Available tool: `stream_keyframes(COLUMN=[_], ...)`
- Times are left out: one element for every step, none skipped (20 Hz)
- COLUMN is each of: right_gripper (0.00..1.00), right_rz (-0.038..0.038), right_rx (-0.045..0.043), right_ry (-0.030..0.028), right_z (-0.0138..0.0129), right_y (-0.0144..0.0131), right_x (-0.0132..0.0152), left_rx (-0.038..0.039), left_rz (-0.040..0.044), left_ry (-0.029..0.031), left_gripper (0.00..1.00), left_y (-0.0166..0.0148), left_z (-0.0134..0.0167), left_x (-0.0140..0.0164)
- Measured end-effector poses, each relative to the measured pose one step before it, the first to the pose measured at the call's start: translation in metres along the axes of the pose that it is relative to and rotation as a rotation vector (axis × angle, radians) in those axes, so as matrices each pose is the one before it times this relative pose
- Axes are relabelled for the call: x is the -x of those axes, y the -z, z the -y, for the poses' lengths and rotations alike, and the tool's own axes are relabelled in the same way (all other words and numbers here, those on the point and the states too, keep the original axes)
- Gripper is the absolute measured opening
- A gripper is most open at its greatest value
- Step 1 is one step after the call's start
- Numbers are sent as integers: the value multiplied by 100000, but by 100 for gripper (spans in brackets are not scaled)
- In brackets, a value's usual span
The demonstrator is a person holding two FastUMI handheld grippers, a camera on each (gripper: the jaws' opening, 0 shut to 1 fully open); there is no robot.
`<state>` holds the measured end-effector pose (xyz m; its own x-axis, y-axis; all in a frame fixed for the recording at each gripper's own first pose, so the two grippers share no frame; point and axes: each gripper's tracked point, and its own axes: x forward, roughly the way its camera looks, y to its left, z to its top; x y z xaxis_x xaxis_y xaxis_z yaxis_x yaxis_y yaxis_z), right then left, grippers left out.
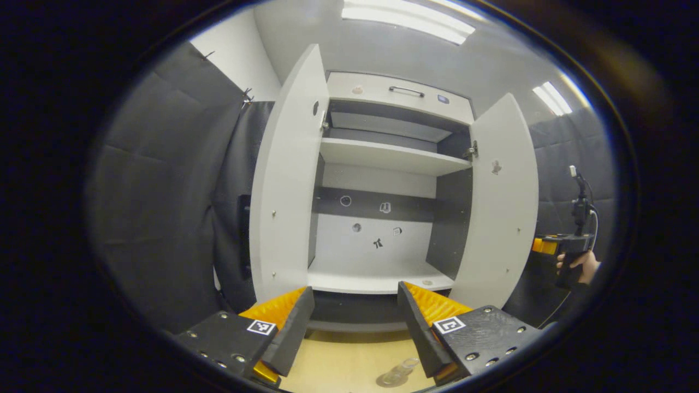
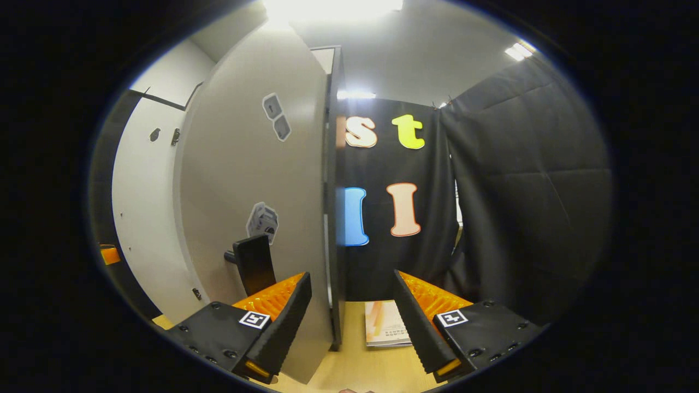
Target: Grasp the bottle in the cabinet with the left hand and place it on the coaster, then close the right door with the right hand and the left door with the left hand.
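Straddling the right door's outer edge, the right gripper's jaws gape open; left gripper, open and empty, faces the cabinet.

Clear item on the tabletop cut by the frame's lower edge, too blurred to identify.

Each gripper has two black finger mounts studded with small screws, each bearing a square black-and-white marker. The left gripper and right gripper look alike. The hand grips a dark handle, apparently with a cable.
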<state>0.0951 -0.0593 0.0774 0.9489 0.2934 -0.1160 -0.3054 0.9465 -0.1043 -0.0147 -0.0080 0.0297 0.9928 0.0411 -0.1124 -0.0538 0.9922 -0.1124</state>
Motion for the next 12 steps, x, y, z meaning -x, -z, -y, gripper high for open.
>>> stream_keyframes(right_gripper=[90, 90, 90, 90, 90, 90, 90, 90, 90, 95, 95, 95], right_rz=[146, 257, 303, 301, 236, 26, 140, 129, 85, -6, 194, 302], right_rx=[203, 553, 411, 90, -238, -83, 50, 17, 485, 805, 1078, -8], right_ry=[-1143, -496, -909, -1112, -1007, -1092, -1222, -1399, -1474, -759, -905, -1497], right_z=[-893, -797, -862, -849, -848, -922, -1020, -1038, -1084, -923, -860, -954], right_y=[28, -114, -47, 20, -18, 22, -96, -32, 61, 101, 68, 21], right_x=[-168, -264, -249, -219, -345, -377, -407, -464, -401, -615, -267, -209], left_rx=[-174, -336, -270, -49, -5, 2, -193, -499, -818, -732, -375, 7], left_rz=[-27, 27, -51, -114, 107, 31, 97, 301, 469, 446, 331, 167], left_ry=[-603, -783, -598, -466, -362, -495, -453, -668, -1058, -1103, -894, -831], left_gripper=[89, 89, 89, 89, 89, 96, 96, 89, 89, 89, 95, 95], left_y=[-13, 68, -32, 83, -76, 41, -43, -123, -184, -126, -53, 102], left_z=[-447, -445, -425, -465, -420, -519, -464, -612, -708, -741, -713, -752], left_x=[85, 299, 66, 106, 73, 205, 170, 98, 74, 202, 69, 154])
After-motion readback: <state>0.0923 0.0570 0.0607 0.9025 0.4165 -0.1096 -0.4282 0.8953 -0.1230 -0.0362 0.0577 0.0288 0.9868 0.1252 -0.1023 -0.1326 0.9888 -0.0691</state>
